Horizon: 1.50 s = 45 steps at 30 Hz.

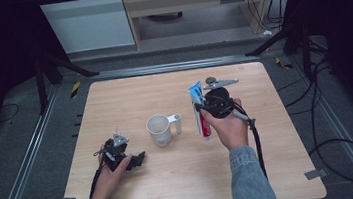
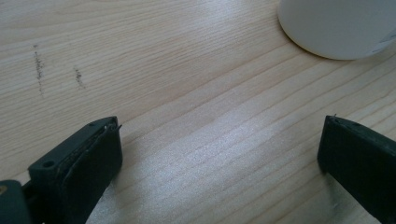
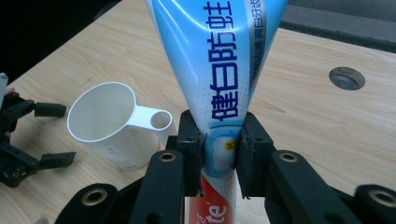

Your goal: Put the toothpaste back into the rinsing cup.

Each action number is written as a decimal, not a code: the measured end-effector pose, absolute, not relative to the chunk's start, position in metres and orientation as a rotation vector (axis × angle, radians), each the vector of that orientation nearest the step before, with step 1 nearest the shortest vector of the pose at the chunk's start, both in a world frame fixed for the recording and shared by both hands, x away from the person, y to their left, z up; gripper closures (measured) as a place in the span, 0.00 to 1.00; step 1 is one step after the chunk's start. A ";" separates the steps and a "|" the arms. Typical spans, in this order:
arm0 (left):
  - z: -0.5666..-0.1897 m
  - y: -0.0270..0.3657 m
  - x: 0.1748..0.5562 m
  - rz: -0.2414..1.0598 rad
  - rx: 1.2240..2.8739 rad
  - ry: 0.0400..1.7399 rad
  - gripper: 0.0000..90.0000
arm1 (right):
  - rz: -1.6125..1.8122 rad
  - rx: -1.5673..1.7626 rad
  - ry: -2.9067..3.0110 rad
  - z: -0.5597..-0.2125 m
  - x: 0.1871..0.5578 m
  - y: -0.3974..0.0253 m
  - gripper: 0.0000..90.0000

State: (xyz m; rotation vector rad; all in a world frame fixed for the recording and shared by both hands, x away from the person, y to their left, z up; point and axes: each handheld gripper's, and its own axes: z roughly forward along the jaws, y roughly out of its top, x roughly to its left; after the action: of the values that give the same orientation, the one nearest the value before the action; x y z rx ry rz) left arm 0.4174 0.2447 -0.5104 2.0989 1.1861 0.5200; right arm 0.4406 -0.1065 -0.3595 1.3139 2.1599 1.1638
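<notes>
The right gripper [image 3: 219, 154] is grasping the toothpaste tube [image 3: 219, 70] at frame centre; the left gripper [image 2: 219, 149], jaws released, is resting below the white cup [image 2: 341, 25].

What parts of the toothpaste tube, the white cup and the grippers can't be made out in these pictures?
- Blue and white toothpaste tube: its cap end is hidden below the right gripper in the right gripper view, and behind the hand in the high view; the top is cut off by the frame.
- White plastic cup with a ring handle: its inside bottom is hidden by its own wall in both views.
- Cup in the left gripper view: cut off by the edge.
- Left gripper: jaw bases lie outside the frame.
</notes>
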 end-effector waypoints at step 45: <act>-0.510 0.245 0.418 0.520 2.102 1.183 0.00 | 1.337 1.279 1.973 -0.336 0.436 -0.096 0.82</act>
State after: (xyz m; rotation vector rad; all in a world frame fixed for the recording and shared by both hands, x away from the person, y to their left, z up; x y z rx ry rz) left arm 0.4176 0.2448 -0.5103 2.1023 1.1827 0.5201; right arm 0.4363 -0.0958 -0.3360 1.2786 1.9730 1.3372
